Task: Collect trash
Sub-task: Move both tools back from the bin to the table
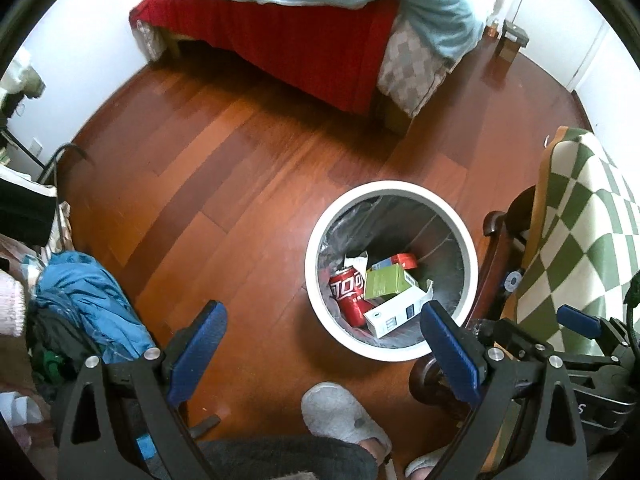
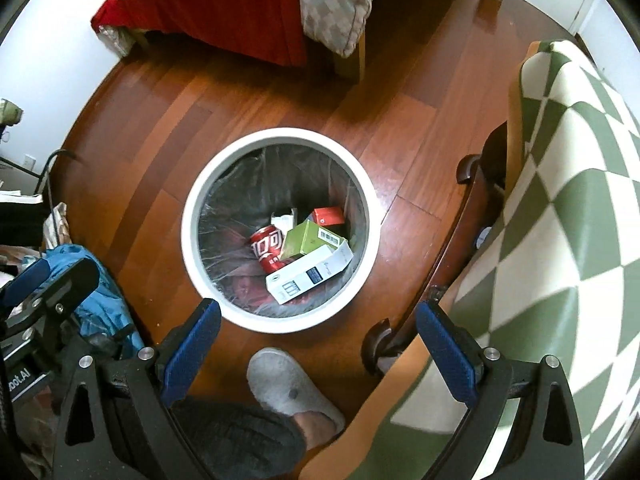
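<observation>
Bedroom, reddish wood floor (image 1: 248, 152), bed (image 1: 304, 40) with red cover and pale blue blanket at the far wall. White round trash bin (image 2: 192, 208) with a clear liner stands on the floor, between a blue clothes pile (image 1: 92, 300) on the left and a wooden chair draped with a green-and-cream checked blanket (image 2: 572, 184) on the right. Inside the bin: red soda can (image 2: 269, 249), green box (image 2: 305, 239), white box (image 2: 310, 274) lying on top toward the near side, red-orange box (image 2: 329, 216) behind, scrap of white paper (image 2: 285, 219). Left gripper (image 1: 324, 354) hangs above the floor just left of the bin, blue-padded fingers (image 1: 200, 354) spread wide, nothing between them. Right gripper (image 2: 318, 354) sits over the bin's near rim, fingers (image 2: 444, 354) also wide apart, holding nothing. Grey slipper (image 2: 288, 384) on a foot just below the bin. Each gripper shows at the edge of the other's view.
</observation>
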